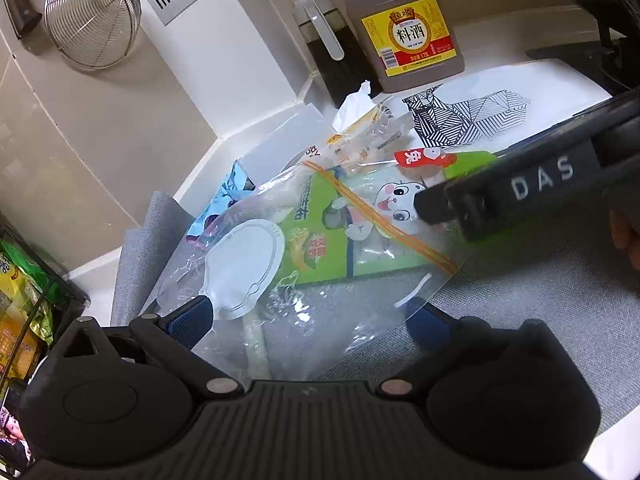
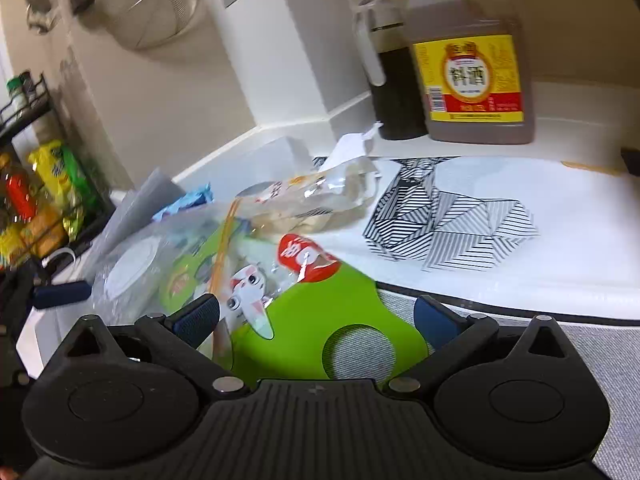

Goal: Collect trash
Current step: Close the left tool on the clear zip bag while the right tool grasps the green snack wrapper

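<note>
Cooking wine jug (image 1: 404, 36) and dark dispenser bottle (image 1: 332, 48) far ahead of tongs, wire strainer (image 1: 93, 20) upper left, snack rack (image 1: 24, 280) left.

Jug label (image 1: 409, 35): "料酒" – far ahead of the claw
Right gripper (image 1: 428, 206) body: "DAS" – white letters
Red tab (image 1: 424, 157) on green packet: "兔"

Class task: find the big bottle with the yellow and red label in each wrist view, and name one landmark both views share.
Left wrist: bottle at top, right of centre, on the counter.
Right wrist: bottle at upper right.
Shared landmark: the striped black-and-white mat lies in front of it.
</note>
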A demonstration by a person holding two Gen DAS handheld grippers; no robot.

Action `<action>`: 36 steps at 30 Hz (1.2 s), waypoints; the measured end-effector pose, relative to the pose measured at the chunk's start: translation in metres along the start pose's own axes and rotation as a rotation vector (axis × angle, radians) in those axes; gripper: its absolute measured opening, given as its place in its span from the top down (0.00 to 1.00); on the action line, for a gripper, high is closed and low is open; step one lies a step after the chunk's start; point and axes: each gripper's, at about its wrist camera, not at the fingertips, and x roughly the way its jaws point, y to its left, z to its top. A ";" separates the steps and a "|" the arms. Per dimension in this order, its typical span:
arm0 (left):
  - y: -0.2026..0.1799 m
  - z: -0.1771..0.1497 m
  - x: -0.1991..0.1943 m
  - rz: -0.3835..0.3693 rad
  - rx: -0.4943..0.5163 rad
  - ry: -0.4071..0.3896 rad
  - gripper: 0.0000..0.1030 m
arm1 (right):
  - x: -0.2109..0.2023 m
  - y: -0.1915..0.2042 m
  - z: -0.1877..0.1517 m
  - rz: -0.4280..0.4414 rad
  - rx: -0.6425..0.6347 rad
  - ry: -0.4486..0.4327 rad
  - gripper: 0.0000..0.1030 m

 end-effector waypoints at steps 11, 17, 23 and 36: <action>0.022 -0.004 -0.020 0.039 -0.084 0.009 0.81 | -0.003 -0.008 -0.001 0.111 0.074 -0.023 0.94; 0.054 -0.004 -0.059 0.056 -0.195 -0.048 0.91 | -0.025 -0.015 0.006 0.008 0.103 -0.190 0.96; 0.066 -0.005 -0.072 0.082 -0.228 -0.060 0.92 | -0.046 -0.019 0.011 -0.110 0.071 -0.362 0.94; 0.089 -0.021 -0.048 0.089 -0.219 -0.026 0.89 | -0.029 0.025 0.009 0.078 -0.139 -0.211 0.00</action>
